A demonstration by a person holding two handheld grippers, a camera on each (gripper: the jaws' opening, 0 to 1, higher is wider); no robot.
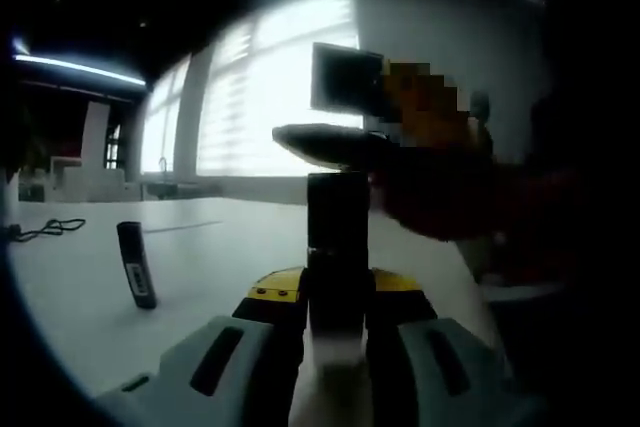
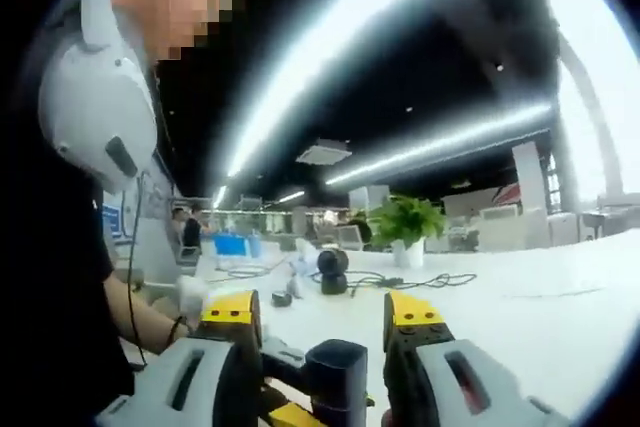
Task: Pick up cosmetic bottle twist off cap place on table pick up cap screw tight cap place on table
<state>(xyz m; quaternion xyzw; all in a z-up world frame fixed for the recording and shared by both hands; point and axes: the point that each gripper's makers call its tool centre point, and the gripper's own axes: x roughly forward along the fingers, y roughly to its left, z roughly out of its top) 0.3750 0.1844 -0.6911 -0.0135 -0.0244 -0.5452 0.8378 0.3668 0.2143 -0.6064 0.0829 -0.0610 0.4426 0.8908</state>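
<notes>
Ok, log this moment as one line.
left gripper: shut on cosmetic bottle, held upright | right gripper: open, jaws either side of dark cap | table: dark stick-shaped item standing

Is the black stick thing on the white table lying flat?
No, the black stick stands nearly upright, leaning a little, on the white table in the left gripper view.

I see the left gripper (image 1: 338, 332) with pale grey fingers (image 1: 225, 357), black slots and yellow tips. The right gripper (image 2: 325, 332) looks the same. At nine o'clock, the person wears a black sleeve (image 2: 55, 277).
</notes>
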